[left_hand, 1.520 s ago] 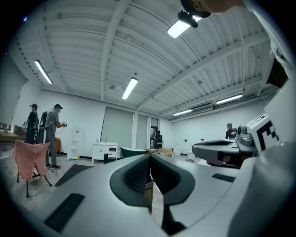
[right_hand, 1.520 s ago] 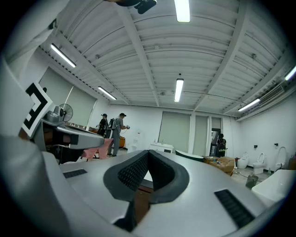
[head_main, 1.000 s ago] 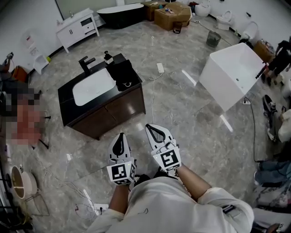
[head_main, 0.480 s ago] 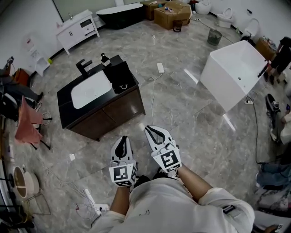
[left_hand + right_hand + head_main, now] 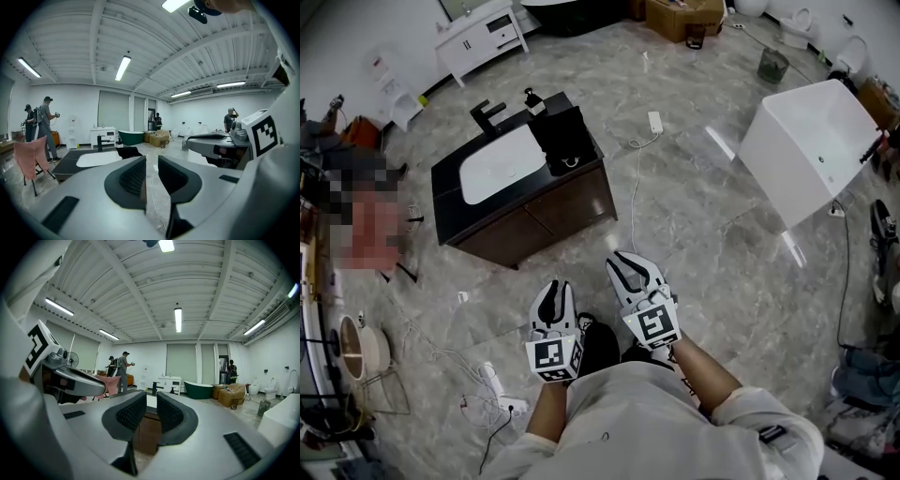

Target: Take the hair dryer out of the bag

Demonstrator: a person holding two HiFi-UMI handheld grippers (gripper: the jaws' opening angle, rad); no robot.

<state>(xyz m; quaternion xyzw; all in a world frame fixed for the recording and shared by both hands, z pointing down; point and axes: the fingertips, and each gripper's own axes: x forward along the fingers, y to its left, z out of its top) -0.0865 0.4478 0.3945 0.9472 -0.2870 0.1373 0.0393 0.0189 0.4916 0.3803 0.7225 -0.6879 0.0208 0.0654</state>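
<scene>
A black bag (image 5: 560, 139) lies on the right end of a dark vanity (image 5: 581, 202) with a white basin, well ahead of me; it also shows small in the left gripper view as the bag (image 5: 127, 152). No hair dryer is visible. My left gripper (image 5: 553, 292) and right gripper (image 5: 630, 267) hang side by side over the floor, far short of the vanity. Both have just been opening. The left gripper (image 5: 151, 161) shows a clear gap between its pads, the right gripper (image 5: 151, 401) a narrow one. Nothing is between either pair of jaws.
A black faucet (image 5: 490, 114) and a soap bottle (image 5: 532, 98) stand on the vanity. A white tub (image 5: 811, 150) sits at the right. A cable and power strip (image 5: 654, 122) lie on the floor beyond the vanity, another strip (image 5: 492, 380) at my left. People stand far off.
Both grippers sit a little lower in the head view and the scene has shifted right. Their jaws, pressed together before, now stand slightly apart.
</scene>
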